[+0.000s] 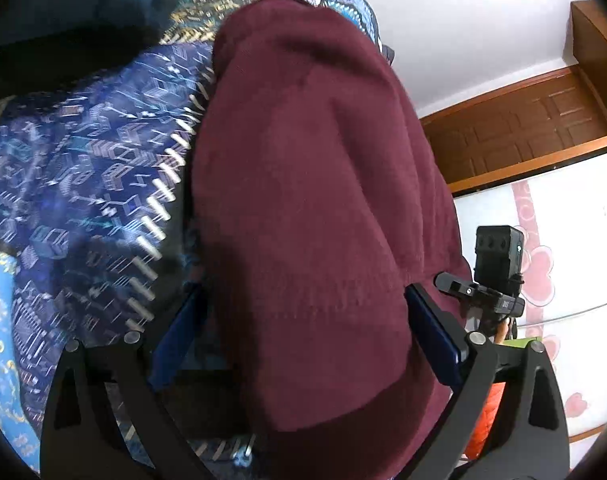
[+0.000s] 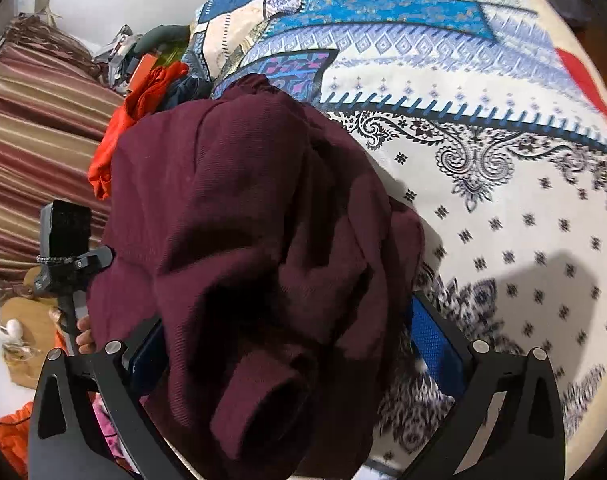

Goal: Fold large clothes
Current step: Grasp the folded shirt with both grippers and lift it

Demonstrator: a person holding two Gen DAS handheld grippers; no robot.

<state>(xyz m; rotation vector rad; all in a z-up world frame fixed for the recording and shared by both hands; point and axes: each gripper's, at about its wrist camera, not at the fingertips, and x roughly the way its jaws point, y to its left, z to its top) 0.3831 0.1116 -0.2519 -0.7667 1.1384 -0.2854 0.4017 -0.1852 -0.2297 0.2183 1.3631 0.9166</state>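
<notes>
Item: 1 maroon garment [image 2: 239,208], bunched and creased, draped over both grippers above the patterned bedspread [image 2: 503,184].
Left gripper [image 1: 303,332]: jaws wide, cloth lying between the pads, grip not confirmed.
Right gripper [image 2: 287,344]: likewise wide, cloth heaped across.
Progress: judged early; 0 clean folds visible, spreading and folding remain.
Adjacent: orange cloth [image 2: 139,112].

Bright, even room light; strong fisheye bending with black corners. Motion blur smears the bedspread [image 1: 83,168] at left; a soft shadow lies lower right.
</notes>
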